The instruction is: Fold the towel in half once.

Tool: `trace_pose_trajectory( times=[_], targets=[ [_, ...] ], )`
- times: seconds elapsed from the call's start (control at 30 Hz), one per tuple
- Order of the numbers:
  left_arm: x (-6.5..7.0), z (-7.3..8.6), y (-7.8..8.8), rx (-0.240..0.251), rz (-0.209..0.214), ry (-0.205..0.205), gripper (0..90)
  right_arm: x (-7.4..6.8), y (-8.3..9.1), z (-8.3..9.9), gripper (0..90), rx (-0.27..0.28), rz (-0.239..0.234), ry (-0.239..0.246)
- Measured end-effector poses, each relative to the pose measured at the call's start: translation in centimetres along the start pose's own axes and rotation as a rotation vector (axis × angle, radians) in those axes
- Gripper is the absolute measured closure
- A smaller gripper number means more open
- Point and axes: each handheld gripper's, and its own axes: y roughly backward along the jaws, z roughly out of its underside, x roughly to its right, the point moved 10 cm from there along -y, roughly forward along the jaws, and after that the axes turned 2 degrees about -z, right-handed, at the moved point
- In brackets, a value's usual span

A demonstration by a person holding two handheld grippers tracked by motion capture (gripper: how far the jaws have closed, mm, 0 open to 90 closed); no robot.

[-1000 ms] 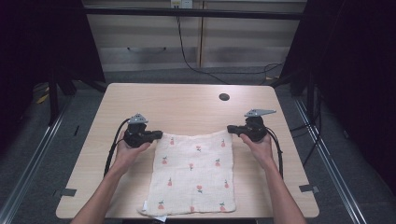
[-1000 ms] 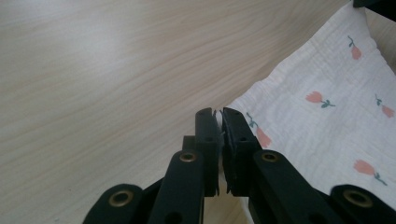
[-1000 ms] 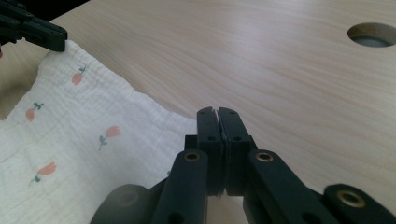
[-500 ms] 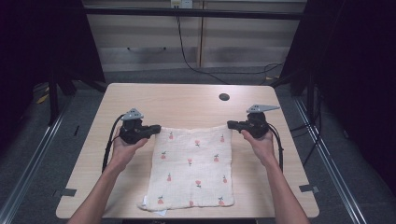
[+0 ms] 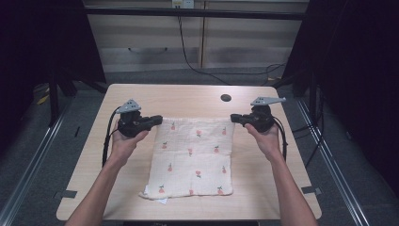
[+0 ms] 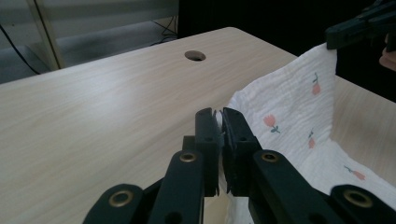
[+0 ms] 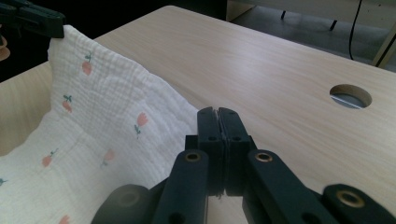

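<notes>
A white cloth [image 5: 193, 157] printed with small pink flowers is stretched between my two grippers, its far edge raised off the table and its near edge resting by the front edge. My left gripper [image 5: 159, 119] is shut on the cloth's far left corner; in the left gripper view the jaws [image 6: 220, 122] pinch white fabric [image 6: 289, 116]. At the far right corner my right gripper [image 5: 234, 118] is shut on the cloth too, its jaws [image 7: 218, 116] pressed together over the cloth [image 7: 98, 116] edge. Each gripper view shows the other gripper at the opposite corner.
The light wooden table [image 5: 188, 96] has a round cable hole [image 5: 226, 98] behind the cloth, toward the right. Bare tabletop lies on both sides of the cloth. Cables trail on the floor behind the table, and metal rails run along both sides.
Both grippers have risen, lifting the cloth's far edge off the table. The cloth's near edge has slid away from the front edge of the table.
</notes>
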Motion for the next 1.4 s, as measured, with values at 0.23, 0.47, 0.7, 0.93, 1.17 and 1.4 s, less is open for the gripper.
trace_pose_trajectory(
  times=[0.23, 0.47, 0.7, 0.93, 1.17, 1.4],
  targets=[
    [-0.1, -2.0, 0.7, -0.003, -0.037, -0.057, 85.7, 0.2, 1.4, -2.0, 89.4, 0.035, 0.018, 0.012],
    [-0.1, -1.8, 1.1, 0.017, -0.03, -0.045, 85.7, -0.3, 1.9, -2.6, 89.4, 0.059, 0.003, 0.017],
    [-1.0, 1.3, 0.8, -0.021, -0.037, -0.016, 85.7, -1.1, 0.9, 0.2, 89.5, 0.017, -0.04, 0.013],
    [-0.2, 2.5, 2.3, -0.004, -0.037, -0.021, 85.7, -1.7, 2.0, 1.3, 89.5, 0.047, -0.041, 0.007],
    [0.8, 3.5, 3.3, 0.001, -0.026, -0.021, 85.7, -3.0, 3.0, 3.2, 89.5, 0.057, -0.046, 0.028],
    [1.9, 5.3, 4.2, -0.023, -0.01, -0.04, 85.8, -4.5, 3.4, 5.5, 89.6, 0.051, -0.054, 0.041]
  ],
)
